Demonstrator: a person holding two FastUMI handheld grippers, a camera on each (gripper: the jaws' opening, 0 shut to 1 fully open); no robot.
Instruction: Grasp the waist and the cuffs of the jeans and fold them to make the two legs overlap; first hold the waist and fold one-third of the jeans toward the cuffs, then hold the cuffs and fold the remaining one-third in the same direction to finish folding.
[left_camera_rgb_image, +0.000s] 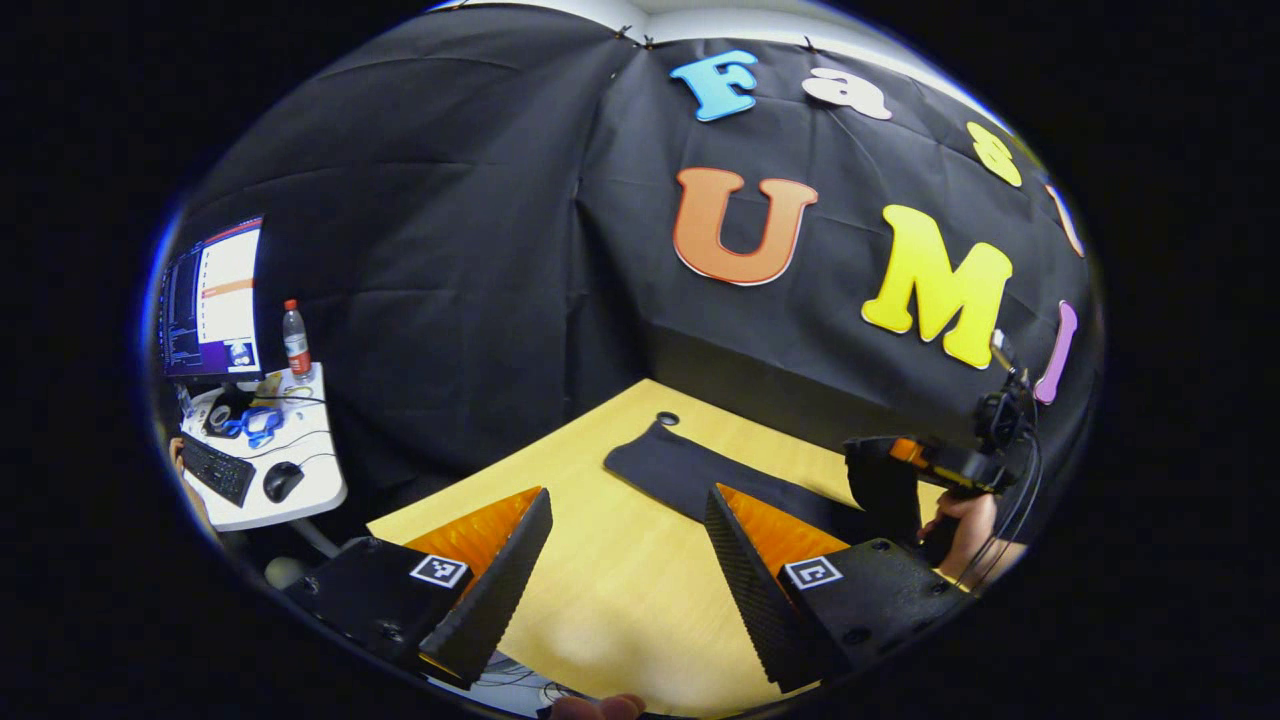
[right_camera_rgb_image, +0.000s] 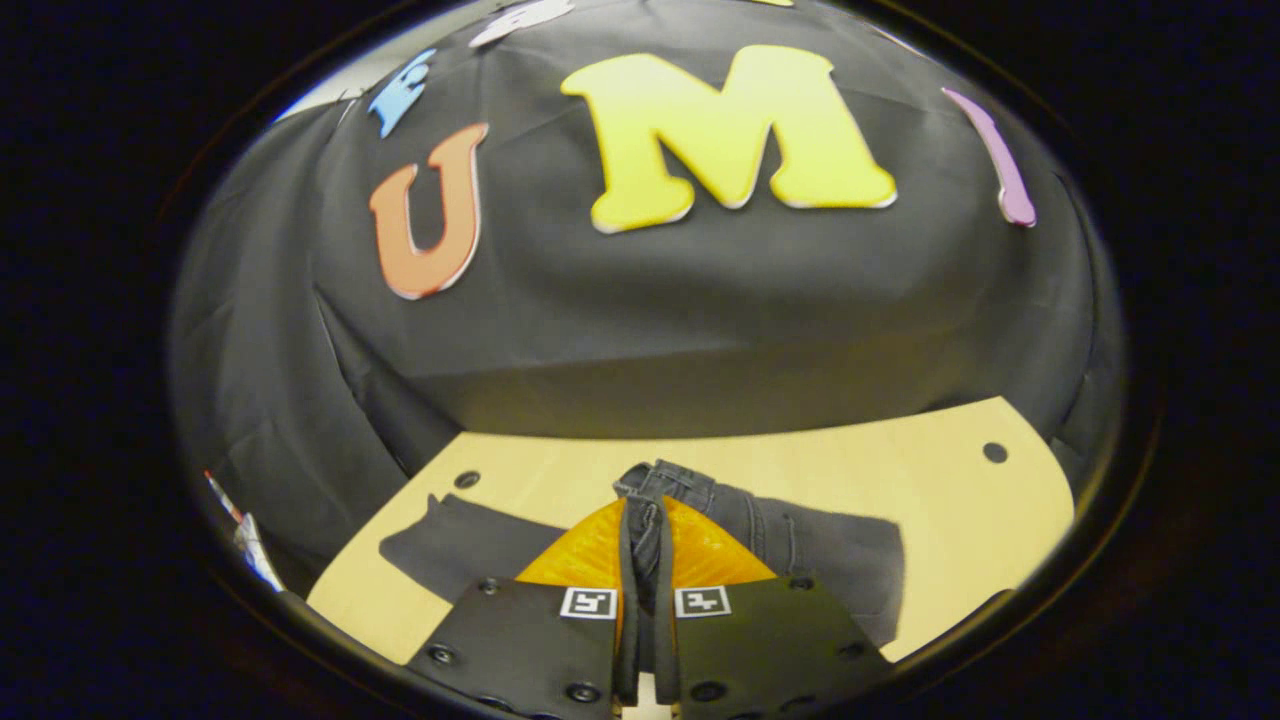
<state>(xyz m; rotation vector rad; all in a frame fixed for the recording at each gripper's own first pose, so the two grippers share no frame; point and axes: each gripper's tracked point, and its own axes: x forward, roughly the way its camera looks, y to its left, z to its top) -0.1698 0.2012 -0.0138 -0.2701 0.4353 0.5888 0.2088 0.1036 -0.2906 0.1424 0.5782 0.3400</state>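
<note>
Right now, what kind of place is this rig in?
Likely a data-collection booth beside an office desk: black cloth wall, light wooden table holding dark jeans, and a side desk with monitor and keyboard.

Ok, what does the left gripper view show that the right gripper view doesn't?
Left gripper view: a side desk with monitor, keyboard, mouse and bottle; the left gripper with jaws open above the table; a hand holding the right gripper. Right gripper view: that gripper's jaws shut on a raised fold of the jeans, seams visible. Both: dark jeans on the wooden table, black cloth wall.
</note>
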